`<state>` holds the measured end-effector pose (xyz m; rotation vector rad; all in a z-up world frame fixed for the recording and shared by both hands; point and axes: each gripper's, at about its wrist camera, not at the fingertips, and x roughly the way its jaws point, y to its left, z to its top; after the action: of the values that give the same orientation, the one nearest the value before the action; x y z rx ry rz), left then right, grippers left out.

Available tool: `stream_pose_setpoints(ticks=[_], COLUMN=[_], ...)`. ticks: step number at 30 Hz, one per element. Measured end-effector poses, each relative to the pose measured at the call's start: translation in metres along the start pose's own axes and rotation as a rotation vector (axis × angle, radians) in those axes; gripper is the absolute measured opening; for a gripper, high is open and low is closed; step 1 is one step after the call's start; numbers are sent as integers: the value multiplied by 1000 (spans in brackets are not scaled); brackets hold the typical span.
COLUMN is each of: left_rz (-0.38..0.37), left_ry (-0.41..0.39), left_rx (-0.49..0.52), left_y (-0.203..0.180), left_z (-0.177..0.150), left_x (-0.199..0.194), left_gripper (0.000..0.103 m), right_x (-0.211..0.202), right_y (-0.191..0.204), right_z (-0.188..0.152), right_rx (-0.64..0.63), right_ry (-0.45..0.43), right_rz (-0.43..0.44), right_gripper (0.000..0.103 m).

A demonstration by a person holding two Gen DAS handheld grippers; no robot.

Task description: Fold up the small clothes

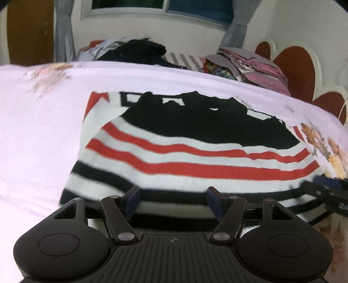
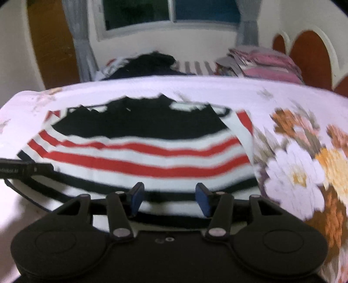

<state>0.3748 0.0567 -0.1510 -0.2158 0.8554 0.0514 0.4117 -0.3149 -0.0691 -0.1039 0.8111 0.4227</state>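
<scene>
A bed [image 1: 32,130] covered by a pale sheet with flower prints fills both views, the largest blooms in orange and white lying at the right in the right wrist view [image 2: 304,169]. Behind it stand a white wall with a window [image 1: 169,6], grey curtains [image 1: 63,32] at each side, a brown door [image 1: 28,30] at the left and a scalloped red-brown headboard [image 1: 298,69] at the right.

On the far side of the bed sit 2 heaps: a loose dark pile of clothes [image 1: 134,51] to the left and a stack of folded pink and grey pieces [image 1: 250,67] to the right, well apart from each other.

The striped garment [image 1: 195,156] lies flat on the sheet in the middle of the bed, nearer than both heaps. It is white with 2 red stripes across its middle, black stripes along its near edge and a broad black part at its far end. Its near hem reaches just under both tools.

The left gripper [image 1: 173,201] points down at the near hem with its blue-padded fingers spread; the jaws are not pressing on the cloth, which shows beyond the gap. The right gripper [image 2: 169,198] hangs over the same hem farther to the right, its jaws likewise parted and clear of the fabric. Each tool shows at the edge of the other's view.
</scene>
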Motion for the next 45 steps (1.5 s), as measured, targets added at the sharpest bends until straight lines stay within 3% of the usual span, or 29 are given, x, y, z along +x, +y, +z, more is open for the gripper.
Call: stream_pose_setpoints(ticks=[2,5,9,16,21,30,32,34,36,39,45], left_rz=[-10,-17,-25,-93,-165,-256,-257,-251,-243,-231,-197], left_ry=[12,32,55,78,-3,-154,-180,-185,-183,-191,-256], left_rx=[-47,-118,-222,-491,-618,-756,-778,-802,-840,-845,-679], left_y=[8,19,32,59,73,93,94,97,101,97,66], left_z=[-6,-17,-30,-56,-59,-45,-43,-43,-47,-44,-9], left_x=[-8,-17,-25,-15,2,40,45,53,61,60,42], left_gripper=[68,81,83,84,86,88,78,46,34,26,21], right_x=[5,14,29,47,63,67,67,67,67,67,65], right_y=[8,22,34,55,54,70,72,74,75,76,69], right_z=[8,19,31,37,26,18,17,17,15,13,15], right_rx=[-10,-33,-20,8,36,-23,-33,-39,-42,-44,-33], right_ry=[-9,-27,-35,-17,34,28,33,32,26,15,16], right_rz=[29,59,101,114,85,15,5,-4,-11,-14,22], right_gripper=[51,51,51,51,52,54,54,54,55,55,57])
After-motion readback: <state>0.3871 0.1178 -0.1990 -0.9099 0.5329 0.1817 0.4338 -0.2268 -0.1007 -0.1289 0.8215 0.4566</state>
